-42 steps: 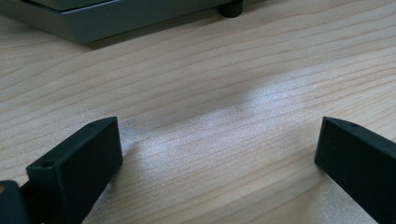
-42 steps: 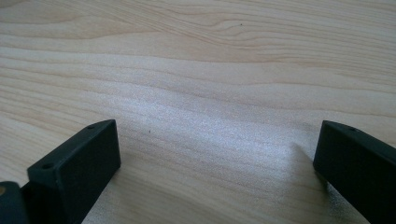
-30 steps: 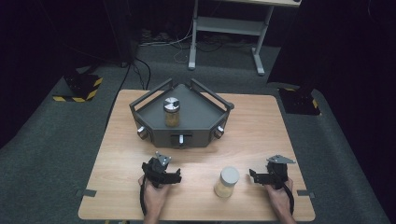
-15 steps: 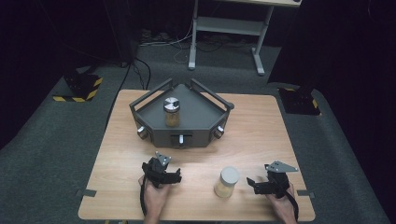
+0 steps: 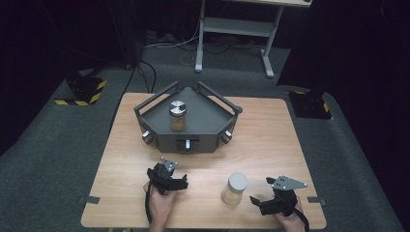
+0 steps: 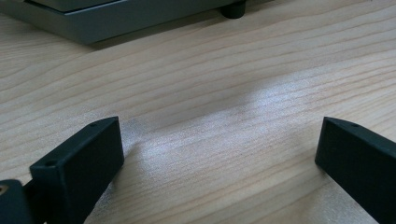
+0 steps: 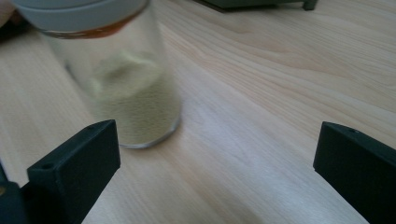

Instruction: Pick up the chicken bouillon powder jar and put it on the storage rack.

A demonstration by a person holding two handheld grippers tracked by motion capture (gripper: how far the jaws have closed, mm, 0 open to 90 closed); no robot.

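Observation:
A glass jar point(image 5: 235, 189) with a pale lid and yellowish powder stands on the wooden table point(image 5: 270, 140) near its front edge. My right gripper point(image 5: 255, 200) is open just right of it, jaws pointing at the jar; in the right gripper view the jar point(image 7: 126, 84) stands ahead of the left jaw, apart from it. My left gripper point(image 5: 183, 181) is open left of the jar, low over bare wood point(image 6: 219, 135) with nothing between its jaws. A second jar point(image 5: 177, 116) with a metal lid stands on a grey triangular fixture point(image 5: 193, 137) at the table's back.
The grey fixture has raised rails and knobs on its front face; its base edge point(image 6: 116, 28) shows at the top of the left gripper view. Beyond the table are a dark floor, cables and a white stand point(image 5: 232, 43). A black-and-yellow block point(image 5: 84, 92) lies at the left.
My right gripper has dropped back toward the table's front edge and turned left to face the jar. The left gripper and both jars have stayed put.

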